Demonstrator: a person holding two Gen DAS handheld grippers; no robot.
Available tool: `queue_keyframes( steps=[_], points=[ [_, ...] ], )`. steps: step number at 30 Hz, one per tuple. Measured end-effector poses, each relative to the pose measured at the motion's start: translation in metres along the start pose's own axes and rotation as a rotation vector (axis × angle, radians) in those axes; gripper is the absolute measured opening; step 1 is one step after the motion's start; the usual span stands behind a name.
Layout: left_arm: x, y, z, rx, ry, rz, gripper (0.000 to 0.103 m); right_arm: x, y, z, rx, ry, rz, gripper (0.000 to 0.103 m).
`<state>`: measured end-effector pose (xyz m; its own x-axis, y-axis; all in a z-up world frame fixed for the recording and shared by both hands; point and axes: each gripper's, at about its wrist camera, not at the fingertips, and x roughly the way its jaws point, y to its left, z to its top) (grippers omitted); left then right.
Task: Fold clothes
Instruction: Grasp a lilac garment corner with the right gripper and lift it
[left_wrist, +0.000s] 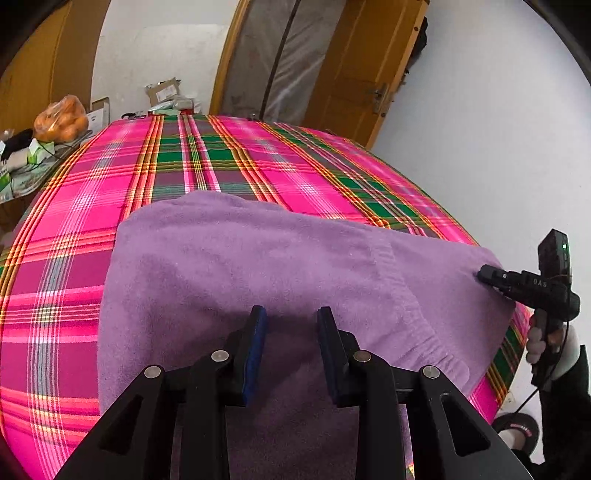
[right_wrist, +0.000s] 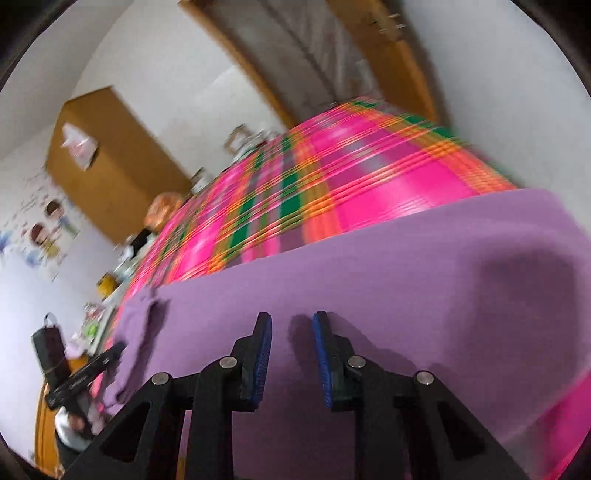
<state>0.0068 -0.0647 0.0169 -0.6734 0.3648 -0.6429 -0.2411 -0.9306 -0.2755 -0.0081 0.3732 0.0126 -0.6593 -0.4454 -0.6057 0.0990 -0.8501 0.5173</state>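
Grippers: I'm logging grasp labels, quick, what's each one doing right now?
Left gripper: open, nothing between its jaws, over the purple garment.
Right gripper: open, holding nothing, over the same garment.

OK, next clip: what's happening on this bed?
A person with a handheld gripper in each hand is working on a purple garment spread on a pink plaid bedspread. The left gripper sits over the garment's near edge, jaws apart with nothing pinched. The right gripper is at the garment's right side, jaws also apart over the cloth; its view is motion-blurred. No fold is being carried at this moment.
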Motion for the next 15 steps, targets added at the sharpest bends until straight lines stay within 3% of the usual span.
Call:
queue_keyframes(
  steps=[10, 13, 15],
  points=[
    [0.001, 0.001, -0.001, -0.007, -0.001, -0.002, 0.029, -0.074, -0.107, 0.022, 0.279, -0.188, -0.283, 0.024],
    [0.001, 0.002, -0.001, -0.012, -0.001, -0.007, 0.029, -0.098, -0.136, 0.02, 0.405, -0.239, -0.335, 0.04],
    [0.002, 0.002, 0.0, -0.016, -0.001, -0.009, 0.029, -0.109, -0.152, 0.015, 0.482, -0.26, -0.306, 0.045]
  ],
)
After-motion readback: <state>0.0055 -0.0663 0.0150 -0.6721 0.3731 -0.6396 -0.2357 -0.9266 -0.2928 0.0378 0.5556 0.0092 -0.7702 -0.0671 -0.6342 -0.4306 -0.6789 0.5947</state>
